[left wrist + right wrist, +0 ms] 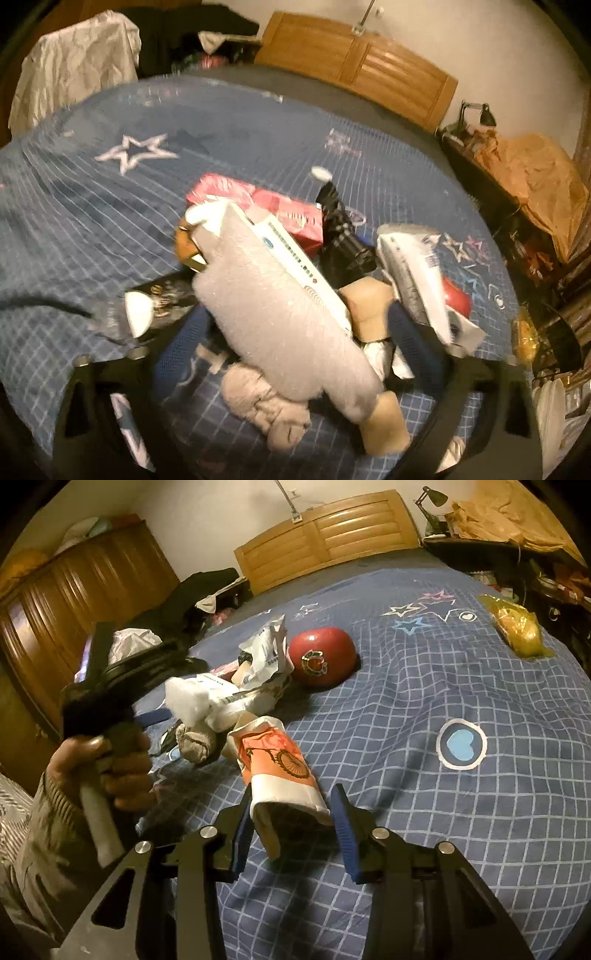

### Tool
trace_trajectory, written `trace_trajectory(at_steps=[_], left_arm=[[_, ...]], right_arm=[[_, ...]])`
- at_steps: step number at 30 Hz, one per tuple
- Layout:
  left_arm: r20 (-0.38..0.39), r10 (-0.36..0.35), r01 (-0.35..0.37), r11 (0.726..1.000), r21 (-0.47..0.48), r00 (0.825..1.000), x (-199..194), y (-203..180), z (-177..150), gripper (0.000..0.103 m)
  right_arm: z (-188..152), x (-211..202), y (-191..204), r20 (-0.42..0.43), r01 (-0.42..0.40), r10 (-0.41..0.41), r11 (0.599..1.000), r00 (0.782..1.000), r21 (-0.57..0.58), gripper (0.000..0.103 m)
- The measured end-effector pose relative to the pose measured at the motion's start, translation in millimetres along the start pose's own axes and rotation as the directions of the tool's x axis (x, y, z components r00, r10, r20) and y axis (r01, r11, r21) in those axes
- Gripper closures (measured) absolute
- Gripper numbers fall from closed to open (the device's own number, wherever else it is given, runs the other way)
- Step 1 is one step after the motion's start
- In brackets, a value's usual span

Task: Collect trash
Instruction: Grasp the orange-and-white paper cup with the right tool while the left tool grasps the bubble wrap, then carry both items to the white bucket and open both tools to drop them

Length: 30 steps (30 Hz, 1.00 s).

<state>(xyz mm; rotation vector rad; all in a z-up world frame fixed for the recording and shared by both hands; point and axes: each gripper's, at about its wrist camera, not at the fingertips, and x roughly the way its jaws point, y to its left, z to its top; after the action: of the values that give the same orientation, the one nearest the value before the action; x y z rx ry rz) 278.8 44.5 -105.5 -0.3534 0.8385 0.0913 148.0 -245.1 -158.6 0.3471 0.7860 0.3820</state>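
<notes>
Paper cup (pixel 284 771) w/ orange bike print lies on its side on the bed (pixel 461 812), crushed mouth toward the right gripper (pixel 295 830). Jaws are wide apart, straddling the cup's mouth end; left pad looks touching or nearly so, right pad clear. Nothing clamped yet.

Handling (judgement): thin paper, v. light, already dented, will flatten under squeeze; that's fine for trash. Best to pinch across the mouth end between the pads.

Just behind the cup: the trash pile, i.e. grey bubble-wrap mailer (pixel 280 306), balled sock (pixel 195 740), crumpled white wrapper (pixel 266 653). Left gripper (pixel 295 354) is over that pile w/ the mailer btwn its blue fingers (pixel 177 343); jaws look spread, but blur means I can't tell if it has a hold.

Red apple-logo ball (pixel 321 657) sits beyond the cup, beside the wrapper. Yellow bag (pixel 517 627) far right of the cup, near the bed edge. Right of the cup is bare quilt, room to lift out that way; left is crowded by the other tool.
</notes>
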Motion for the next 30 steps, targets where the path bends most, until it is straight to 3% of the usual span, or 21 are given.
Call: trace_trajectory(at_steps=[1, 8, 18, 30], left_arm=[[-0.014, 0.001, -0.001, 1.0, -0.004, 1.0, 4.0, 1.1, -0.2, 0.032], [0.03, -0.051, 0.051, 0.999, -0.01, 0.998, -16.8, 15.3, -4.4, 0.042], [0.123, -0.085, 0.081, 0.996, 0.034, 0.989, -79.3, 29.8, -23.8, 0.044], [0.152, -0.023, -0.012, 0.975, 0.222, 0.988, -106.3, -2.6, -67.2, 0.044]], right_arm=[[-0.8, -0.1, 0.3, -0.003, 0.001, -0.001, 1.0, 1.0, -0.001, 0.062], [-0.1, -0.3, 0.4, -0.003, 0.001, -0.001, 1.0, 1.0, -0.004, 0.062], [-1.7, -11.8, 6.7, 0.023, 0.002, -0.002, 1.0, 1.0, -0.015, 0.062], [-7.2, -38.6, 9.5, 0.064, 0.053, -0.052, 0.999, 0.997, -0.009, 0.062]])
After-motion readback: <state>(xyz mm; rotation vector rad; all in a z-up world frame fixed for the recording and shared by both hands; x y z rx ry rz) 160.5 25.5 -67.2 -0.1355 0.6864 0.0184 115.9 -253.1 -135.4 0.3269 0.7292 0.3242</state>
